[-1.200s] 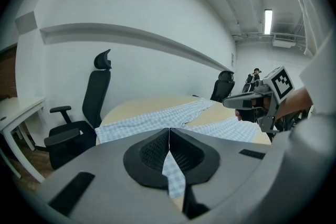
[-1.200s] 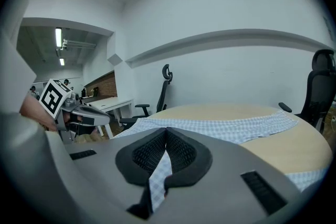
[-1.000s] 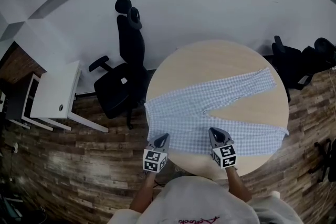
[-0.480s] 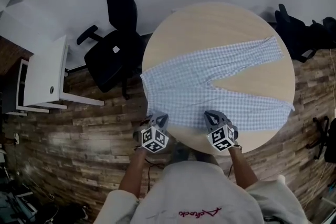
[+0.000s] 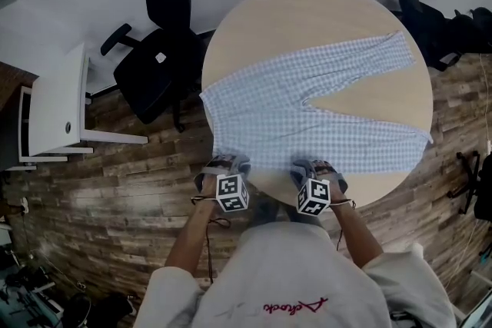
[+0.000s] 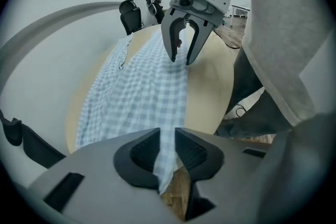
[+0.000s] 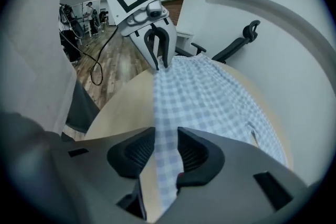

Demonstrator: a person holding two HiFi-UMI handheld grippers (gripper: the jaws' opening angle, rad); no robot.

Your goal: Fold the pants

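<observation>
Light blue checked pants (image 5: 307, 100) lie flat on the round wooden table (image 5: 307, 11), waist at the left, legs spread to the right. My left gripper (image 5: 223, 163) is at the near edge, its jaws almost together and pinching the cloth's hem (image 6: 167, 149); they have just eased a little. My right gripper (image 5: 307, 165) sits on the near leg's edge. Its jaws have just been opening and now stand apart, with a strip of cloth (image 7: 167, 152) lying loose between them. In the left gripper view the right gripper (image 6: 180, 57) shows a clear gap between its fingers.
A black office chair (image 5: 150, 65) stands left of the table and a white side desk (image 5: 54, 107) further left. More dark chairs (image 5: 438, 27) crowd the far right. The floor is wooden planks (image 5: 115, 203), and a cable (image 7: 94, 68) trails across it.
Both grippers have sunk and drawn back to the table's near edge, rolling as they went. The right jaws have parted.
</observation>
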